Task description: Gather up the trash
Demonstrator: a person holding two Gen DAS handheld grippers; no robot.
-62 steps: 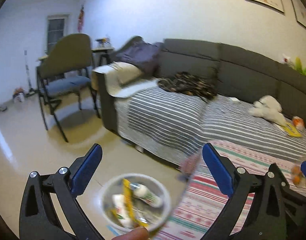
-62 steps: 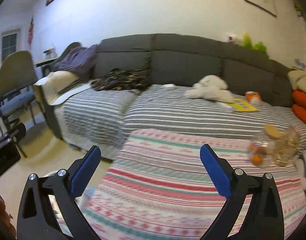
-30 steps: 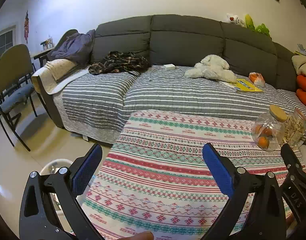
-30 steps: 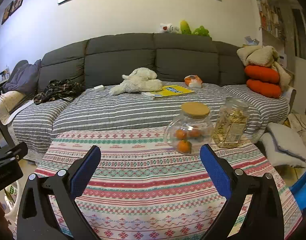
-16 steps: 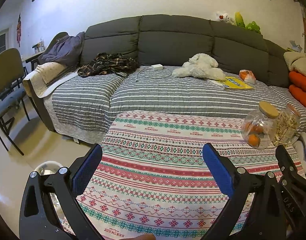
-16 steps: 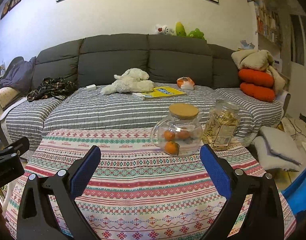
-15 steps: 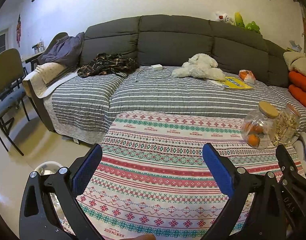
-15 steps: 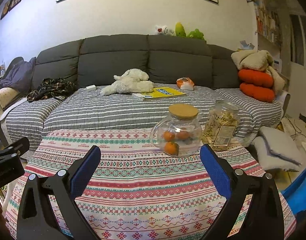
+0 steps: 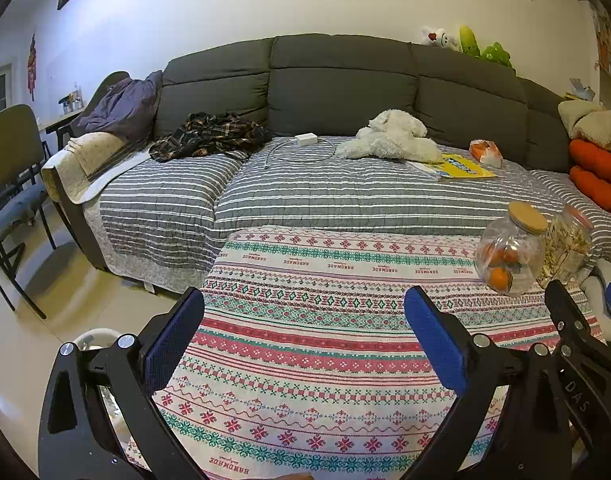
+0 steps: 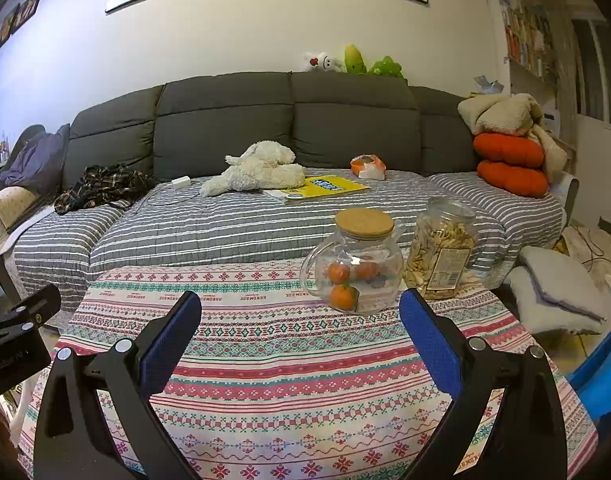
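- Two glass jars [image 10: 355, 266] on the worktop [image 10: 289, 360] — three oranges [image 10: 342, 296] in one
- Two orange cushions [image 10: 509, 160]
- One white plush dog [image 10: 257, 170]
- Three small plush toys [image 10: 351, 61] on the sofa back
- One yellow book [image 10: 325, 186]

Both views are swinging away from the chair side of the room and settling square on the table; the left gripper [image 9: 303, 330] is no longer hanging over the white bin [image 9: 90, 339], which is now sliding out to 8 o'clock behind its left finger, only the rim showing. The lidded jar of oranges [image 10: 355, 266] and the snack jar [image 10: 443, 254] are drifting from 3 o'clock toward the right gripper [image 10: 299, 330] view's middle, sharpening from a blur.
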